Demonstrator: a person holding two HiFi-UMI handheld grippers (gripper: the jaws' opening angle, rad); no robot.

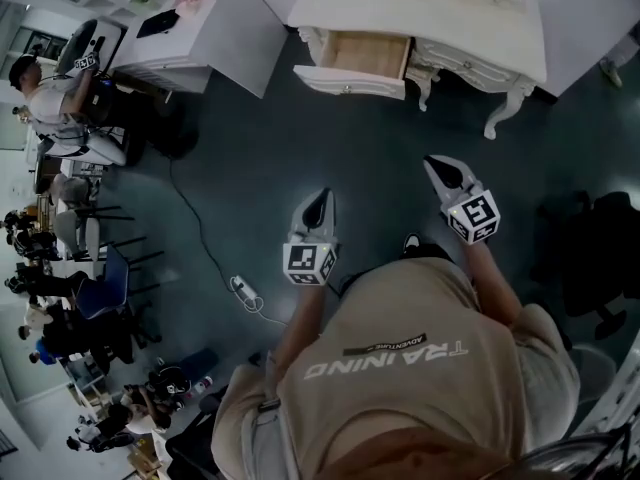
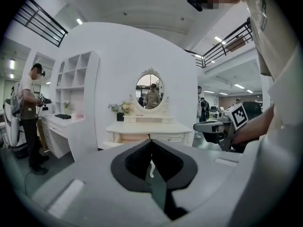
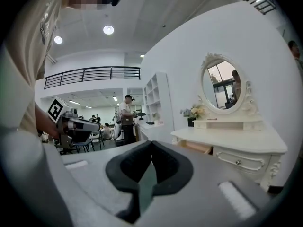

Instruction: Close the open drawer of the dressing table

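Note:
The white dressing table (image 1: 470,18) stands against the wall ahead, with its left drawer (image 1: 352,68) pulled out and showing a bare wooden inside. Both grippers hang in the air well short of it, above the dark floor. My left gripper (image 1: 321,199) is shut and holds nothing; it points at the table (image 2: 149,128) and the open drawer (image 2: 127,137) below the oval mirror (image 2: 149,91). My right gripper (image 1: 436,165) is also shut and empty, and from it the table (image 3: 236,138) lies to the right with the drawer (image 3: 195,147) open.
A white desk with a shelf unit (image 1: 165,38) stands left of the table, with a person (image 1: 55,98) beside it. A cable and power strip (image 1: 243,290) lie on the floor to my left. A black chair (image 1: 598,258) sits at the right. Several people are at far left.

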